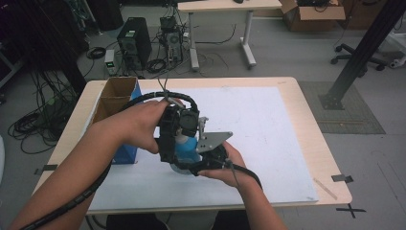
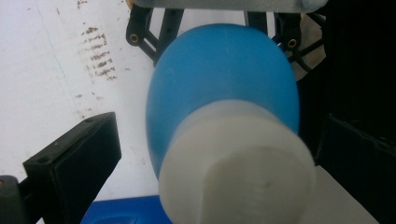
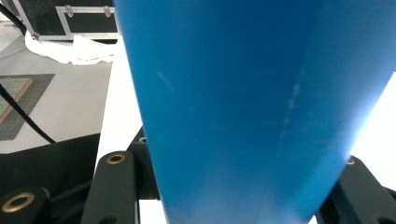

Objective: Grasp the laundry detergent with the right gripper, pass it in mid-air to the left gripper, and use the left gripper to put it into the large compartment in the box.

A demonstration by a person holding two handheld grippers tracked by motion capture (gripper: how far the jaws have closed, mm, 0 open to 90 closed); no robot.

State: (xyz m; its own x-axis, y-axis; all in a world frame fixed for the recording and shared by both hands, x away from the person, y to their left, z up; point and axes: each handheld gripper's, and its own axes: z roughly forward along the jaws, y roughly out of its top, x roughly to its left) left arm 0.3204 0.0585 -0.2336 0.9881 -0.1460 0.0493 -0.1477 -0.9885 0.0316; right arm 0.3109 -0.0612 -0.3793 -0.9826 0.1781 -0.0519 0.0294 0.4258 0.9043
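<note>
Blue bottle with white cap held mid-counter, near the front edge. Right gripper clamps its body; left gripper spread around the cap. Light, smooth plastic, probably slippery: grip the cap squarely.

Your open cardboard box sits at the tabletop's left edge, left of the blue white-capped bottle.

No legible text, labels, brands or nos. anywhere. Blue bottle and its white cap: plain, no print. Cardboard box on counter: no readable marking. Floor has a black tape cross, a mark, not lettering.
</note>
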